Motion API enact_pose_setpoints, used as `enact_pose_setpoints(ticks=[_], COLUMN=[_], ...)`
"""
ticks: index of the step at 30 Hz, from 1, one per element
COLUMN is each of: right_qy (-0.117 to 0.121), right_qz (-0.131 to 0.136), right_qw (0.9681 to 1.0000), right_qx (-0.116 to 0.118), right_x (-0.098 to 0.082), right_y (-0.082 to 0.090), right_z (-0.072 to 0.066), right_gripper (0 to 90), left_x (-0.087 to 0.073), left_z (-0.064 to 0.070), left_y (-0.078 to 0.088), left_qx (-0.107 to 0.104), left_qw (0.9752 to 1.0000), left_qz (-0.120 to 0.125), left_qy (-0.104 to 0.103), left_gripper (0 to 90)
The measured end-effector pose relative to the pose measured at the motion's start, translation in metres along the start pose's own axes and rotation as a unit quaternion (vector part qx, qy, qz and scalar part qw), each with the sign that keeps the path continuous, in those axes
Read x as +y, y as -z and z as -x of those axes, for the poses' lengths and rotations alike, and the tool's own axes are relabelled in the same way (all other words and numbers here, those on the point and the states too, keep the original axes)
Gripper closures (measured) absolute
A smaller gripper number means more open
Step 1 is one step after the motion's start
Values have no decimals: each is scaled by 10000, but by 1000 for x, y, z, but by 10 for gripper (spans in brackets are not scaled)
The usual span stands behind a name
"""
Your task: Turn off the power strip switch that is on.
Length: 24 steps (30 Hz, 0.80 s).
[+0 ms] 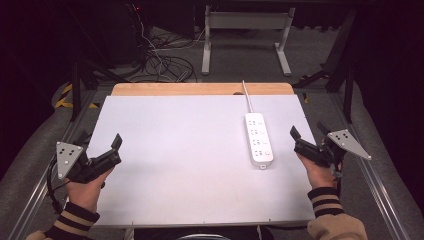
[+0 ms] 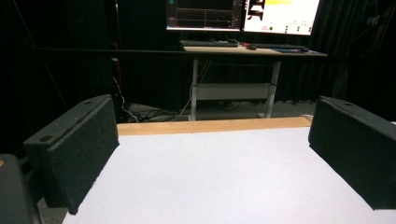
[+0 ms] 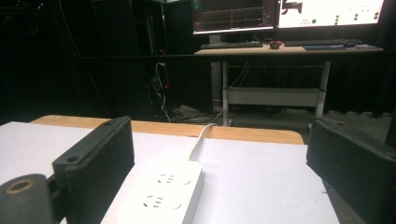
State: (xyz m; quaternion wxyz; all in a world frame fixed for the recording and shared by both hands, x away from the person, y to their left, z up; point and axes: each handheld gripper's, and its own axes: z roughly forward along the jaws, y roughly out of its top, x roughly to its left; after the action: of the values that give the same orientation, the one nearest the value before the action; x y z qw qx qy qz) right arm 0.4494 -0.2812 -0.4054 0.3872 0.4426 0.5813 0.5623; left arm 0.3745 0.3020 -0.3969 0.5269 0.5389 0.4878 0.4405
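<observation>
High view puts your left gripper [image 1: 116, 150] at the left edge of the worktop [image 1: 190, 165] and your right gripper [image 1: 296, 141] at the right edge, each held in a hand with a striped cuff, well apart from one another. Your jaws stand wide on both sides and nothing lies between them. The white power strip [image 1: 259, 139] lies flat on the white sheet just beside your right gripper, its long side running away from you, and its white cable [image 1: 247, 97] leads from the far end over the wooden strip [image 1: 200, 89] at the back of the worktop. Between your right gripper and the power strip the surface is bare; between your left gripper and the strip lies a broad stretch of plain white sheet. In the right gripper view the power strip [image 3: 161, 196] sits low and left of centre, close against the left jaw, with two sockets facing up and the cable [image 3: 198, 140] rising toward the wooden edge. Beyond the worktop you have a desk [image 3: 289, 49] with lit monitors [image 3: 327, 11] and a keyboard [image 3: 231, 45], and loose cables [image 1: 160, 65] on the floor. In the left gripper view both jaws frame bare white surface and the wooden edge [image 2: 210, 126].
</observation>
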Motion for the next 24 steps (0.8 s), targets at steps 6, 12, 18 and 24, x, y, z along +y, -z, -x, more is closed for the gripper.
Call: enact_pose_setpoints(ticks=[6,12,18,24], right_qy=[441,306,-52,-202], right_qz=[-222,-376,-492,-937], right_qw=[9987,9988,9988,9954], right_qx=[103,94,45,40], right_x=[-1,2,12,44], right_y=[5,5,5,4], right_z=[-2,-3,-1,0], right_gripper=[859,898,899,900], left_x=[0,0,0,-1], left_z=[1,0,0,-1], left_y=[-1,0,0,0], left_qx=[-12,-4,2,17], left_qw=[10000,10000,10000,10000], left_qz=[-18,-36,-38,-54], left_qy=[-18,-11,-11,7], left_gripper=[21,21,21,21])
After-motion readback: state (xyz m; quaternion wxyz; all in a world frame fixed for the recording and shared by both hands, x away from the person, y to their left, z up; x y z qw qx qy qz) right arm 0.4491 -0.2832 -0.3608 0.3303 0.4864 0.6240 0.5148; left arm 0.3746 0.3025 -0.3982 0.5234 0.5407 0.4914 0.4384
